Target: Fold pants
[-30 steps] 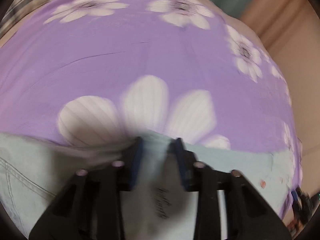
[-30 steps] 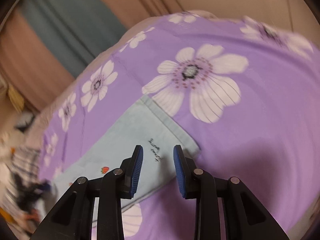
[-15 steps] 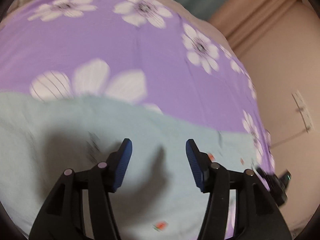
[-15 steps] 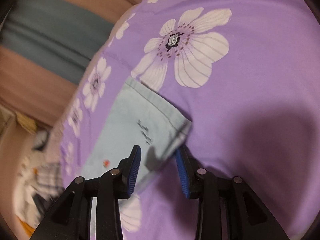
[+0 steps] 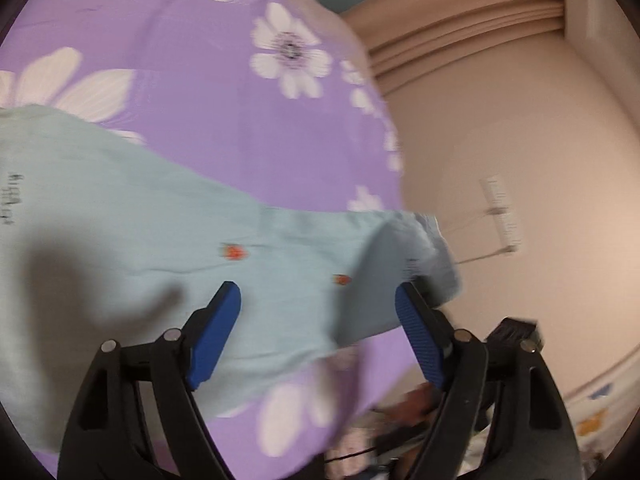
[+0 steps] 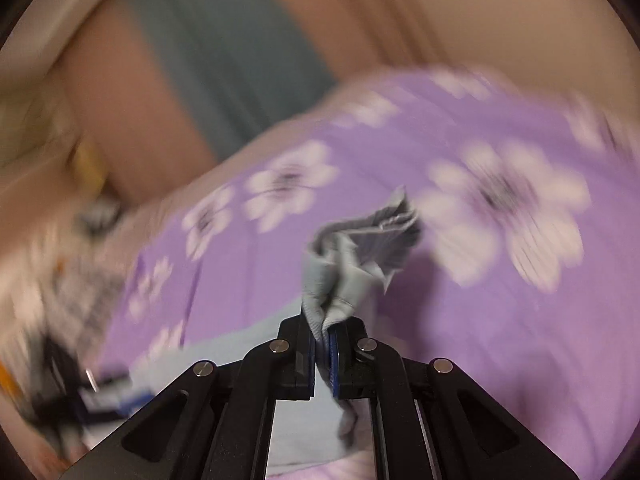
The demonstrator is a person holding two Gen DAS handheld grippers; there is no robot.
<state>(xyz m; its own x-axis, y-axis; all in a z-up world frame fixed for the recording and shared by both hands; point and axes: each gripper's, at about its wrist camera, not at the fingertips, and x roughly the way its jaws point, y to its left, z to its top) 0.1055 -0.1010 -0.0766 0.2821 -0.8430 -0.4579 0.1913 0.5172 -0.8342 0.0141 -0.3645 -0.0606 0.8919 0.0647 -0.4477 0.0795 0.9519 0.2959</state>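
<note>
Left tool (image 5: 318,308): blue pads spread wide after just opening, nothing pinched between them, hovering over the pale blue pants (image 5: 132,240). Pants spread flat on the purple flowered bed cover (image 5: 224,92), long axis running from 9 o'clock toward 3 o'clock, the far end raised off the bed near 3 o'clock beside the right pad (image 5: 420,344). Right tool (image 6: 322,354): jaws just closed tight on a bunched corner of the pants (image 6: 348,276), the crumpled cloth standing up toward 12 o'clock, the rest trailing down past 6 o'clock. Judged nearer to the working end: right tool, already gripping; coming move likely a carry of that end along the long axis toward 9 o'clock. Count: one pair of pants, one bed cover, two tools, two small red motifs (image 5: 234,252) on the cloth
</note>
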